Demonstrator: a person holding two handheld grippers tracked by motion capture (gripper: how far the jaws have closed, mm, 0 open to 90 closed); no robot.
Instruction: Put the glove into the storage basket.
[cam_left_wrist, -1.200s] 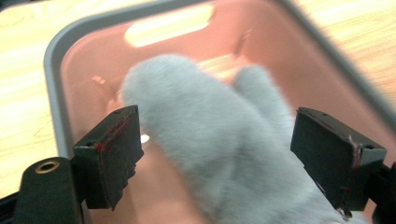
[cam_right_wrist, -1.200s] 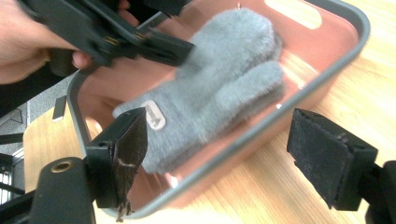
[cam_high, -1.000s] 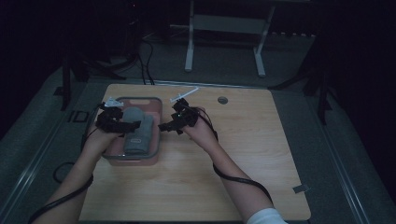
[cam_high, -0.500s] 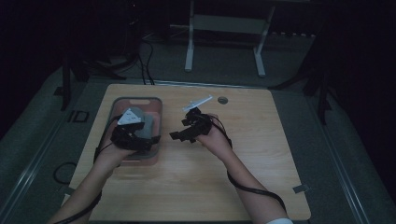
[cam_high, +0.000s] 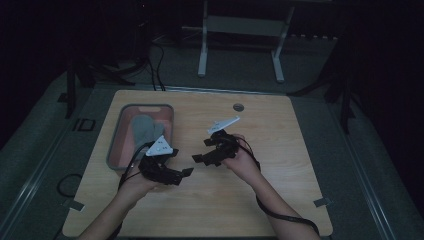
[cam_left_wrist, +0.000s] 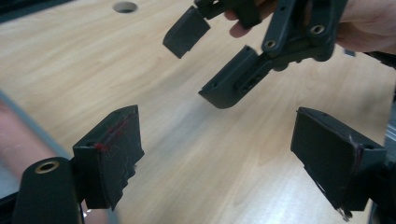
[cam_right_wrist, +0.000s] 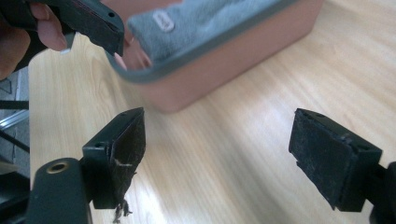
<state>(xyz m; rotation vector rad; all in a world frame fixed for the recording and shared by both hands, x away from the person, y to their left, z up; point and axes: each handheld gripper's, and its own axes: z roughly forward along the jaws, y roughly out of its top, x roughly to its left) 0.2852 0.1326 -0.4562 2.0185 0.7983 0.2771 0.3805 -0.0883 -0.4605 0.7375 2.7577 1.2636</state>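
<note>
Both sets of jaws stand released, nothing between them: left gripper (cam_high: 186, 172) near the tray's right corner, right gripper (cam_high: 197, 158) just right of it, facing each other over bare surface (cam_high: 280, 150). The grey cloth (cam_high: 145, 127) lies inside the pink tray (cam_high: 116, 150), far-left. Any next reach should probably come over the tray rim, not catch it.

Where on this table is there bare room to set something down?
Bare wood runs right of the right gripper to the table edge, and along the near edge. It is crowded at the left, around the pink tray with its grey cloth and the left gripper.
</note>
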